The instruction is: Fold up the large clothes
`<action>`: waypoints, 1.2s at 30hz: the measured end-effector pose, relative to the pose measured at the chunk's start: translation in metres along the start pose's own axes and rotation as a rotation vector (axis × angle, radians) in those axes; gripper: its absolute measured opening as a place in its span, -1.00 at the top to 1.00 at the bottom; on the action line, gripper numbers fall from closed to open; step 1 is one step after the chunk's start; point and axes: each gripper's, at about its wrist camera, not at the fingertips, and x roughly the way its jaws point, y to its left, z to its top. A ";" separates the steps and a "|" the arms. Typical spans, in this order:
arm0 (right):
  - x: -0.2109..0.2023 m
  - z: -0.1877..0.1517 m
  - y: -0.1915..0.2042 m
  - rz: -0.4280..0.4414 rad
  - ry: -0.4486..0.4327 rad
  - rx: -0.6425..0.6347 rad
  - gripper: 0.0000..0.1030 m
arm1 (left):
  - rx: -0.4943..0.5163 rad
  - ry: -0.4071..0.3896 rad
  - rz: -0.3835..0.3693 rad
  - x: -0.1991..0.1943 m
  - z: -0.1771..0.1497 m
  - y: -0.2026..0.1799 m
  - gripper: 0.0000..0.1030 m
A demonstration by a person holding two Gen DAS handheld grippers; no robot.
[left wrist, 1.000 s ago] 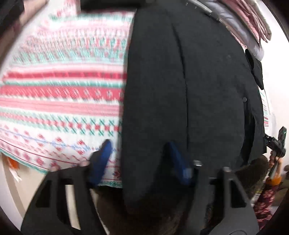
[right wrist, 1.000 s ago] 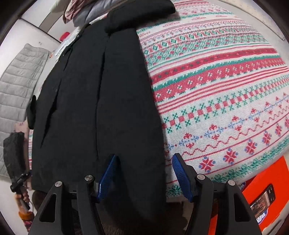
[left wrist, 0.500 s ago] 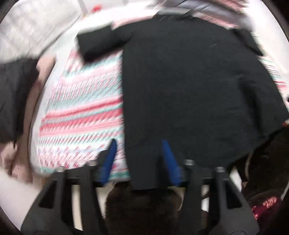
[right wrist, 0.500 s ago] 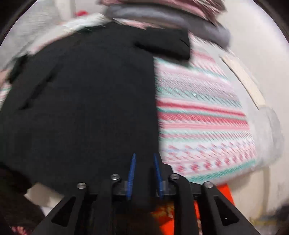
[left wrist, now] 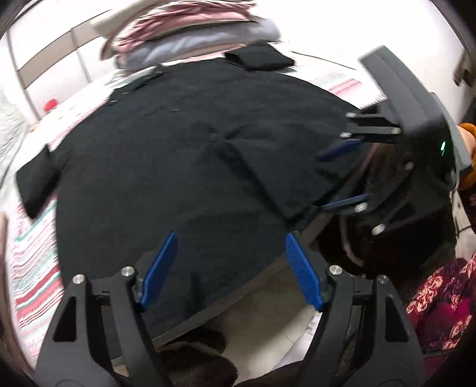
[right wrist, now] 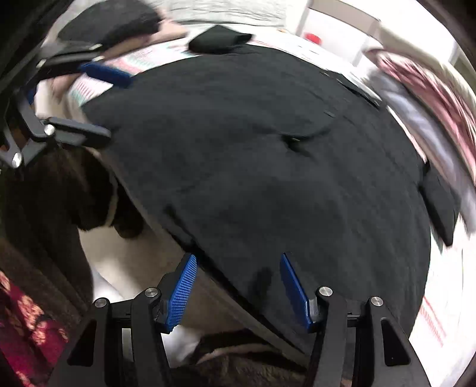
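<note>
A large black coat [left wrist: 190,154] lies spread flat on a bed with a red, green and white patterned cover [left wrist: 32,268]; it also fills the right wrist view [right wrist: 267,166]. My left gripper [left wrist: 230,269] is open and empty, just above the coat's near hem. My right gripper [right wrist: 238,290] is open and empty over the hem at the bed's edge. Each gripper shows in the other's view: the right one [left wrist: 342,175] at the coat's right hem corner, the left one [right wrist: 89,98] at the left.
Folded pink and grey bedding [left wrist: 190,38] is stacked at the head of the bed. A person's dark fuzzy slippers [left wrist: 190,357] and floral trousers [left wrist: 440,303] stand on the pale floor below the bed's edge. A dark garment [right wrist: 110,20] lies at the far side.
Both grippers pulled back from the coat and turned inward toward each other. The right gripper, nearly shut on the hem half a second ago, has opened and let go.
</note>
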 end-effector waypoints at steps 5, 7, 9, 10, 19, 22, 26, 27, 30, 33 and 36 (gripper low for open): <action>0.009 0.000 0.010 -0.100 -0.031 -0.014 0.07 | 0.010 0.025 -0.074 0.022 0.004 -0.015 -0.47; 0.016 0.000 -0.010 -0.075 -0.047 0.040 0.36 | 0.017 0.047 -0.099 0.030 0.005 -0.020 -0.47; 0.005 0.002 -0.028 -0.019 -0.087 0.152 0.56 | 0.025 0.078 -0.124 0.041 0.008 -0.023 -0.47; -0.003 0.005 -0.035 -0.011 -0.099 0.179 0.63 | 0.025 0.088 -0.128 0.046 0.010 -0.026 -0.47; -0.014 -0.003 -0.072 0.078 -0.185 0.308 0.82 | -0.091 0.030 -0.136 0.046 0.019 -0.022 0.81; -0.010 -0.003 -0.077 0.157 -0.174 0.297 0.87 | -0.197 -0.068 -0.170 0.017 0.021 -0.004 0.85; -0.003 0.001 -0.062 0.244 -0.141 0.248 0.88 | -0.281 -0.208 -0.212 -0.023 0.027 0.014 0.86; 0.004 0.003 -0.057 0.276 -0.113 0.237 0.88 | -0.279 -0.218 -0.229 -0.028 0.029 0.015 0.86; 0.025 0.002 -0.049 0.315 -0.014 0.213 0.84 | -0.194 -0.150 -0.291 -0.023 0.036 -0.003 0.80; 0.029 -0.005 -0.062 0.401 0.011 0.277 0.79 | -0.099 -0.022 -0.367 -0.006 0.033 -0.023 0.58; 0.017 -0.017 -0.091 0.465 -0.023 0.376 0.73 | -0.076 -0.023 -0.452 -0.008 0.029 -0.029 0.43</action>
